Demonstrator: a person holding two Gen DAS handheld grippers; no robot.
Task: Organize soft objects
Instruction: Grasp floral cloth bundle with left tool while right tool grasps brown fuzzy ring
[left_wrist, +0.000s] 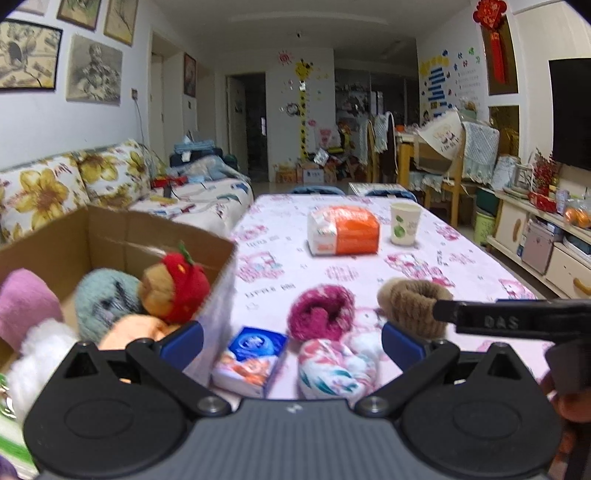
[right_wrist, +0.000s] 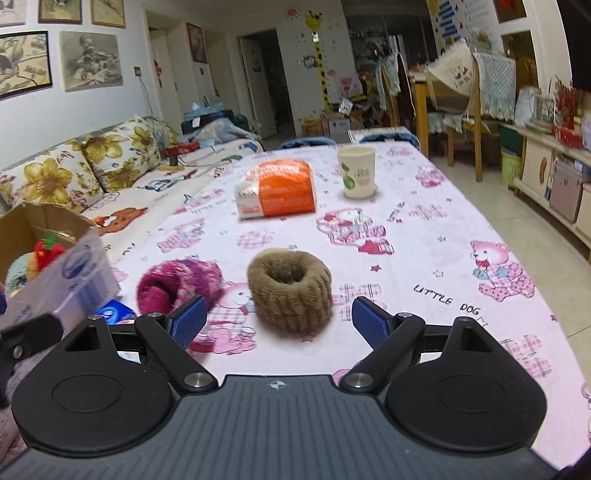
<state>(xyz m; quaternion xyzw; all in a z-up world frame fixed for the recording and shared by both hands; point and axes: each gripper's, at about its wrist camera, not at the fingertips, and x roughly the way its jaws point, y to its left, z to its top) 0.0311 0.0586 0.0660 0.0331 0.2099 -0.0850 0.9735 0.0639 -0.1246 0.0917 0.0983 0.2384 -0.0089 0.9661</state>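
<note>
My left gripper (left_wrist: 291, 343) is open and empty, low over the table by a floral rolled cloth (left_wrist: 334, 369) and a small tissue pack (left_wrist: 251, 360). A magenta fuzzy roll (left_wrist: 319, 312) and a brown fuzzy roll (left_wrist: 413, 306) lie just beyond. A cardboard box (left_wrist: 122, 236) at left holds several soft things, among them a red strawberry plush (left_wrist: 177, 288). My right gripper (right_wrist: 279, 323) is open and empty, just short of the brown roll (right_wrist: 290, 291); the magenta roll (right_wrist: 177, 286) lies to its left. The box (right_wrist: 44, 221) shows at far left.
An orange-and-white tissue pack (left_wrist: 343, 230) (right_wrist: 277, 194) and a paper cup (left_wrist: 404, 223) (right_wrist: 356, 171) stand farther back on the pink printed tablecloth (right_wrist: 443, 240). A floral sofa (left_wrist: 74, 177) runs along the left. Chairs and a cabinet (left_wrist: 535, 236) stand at right.
</note>
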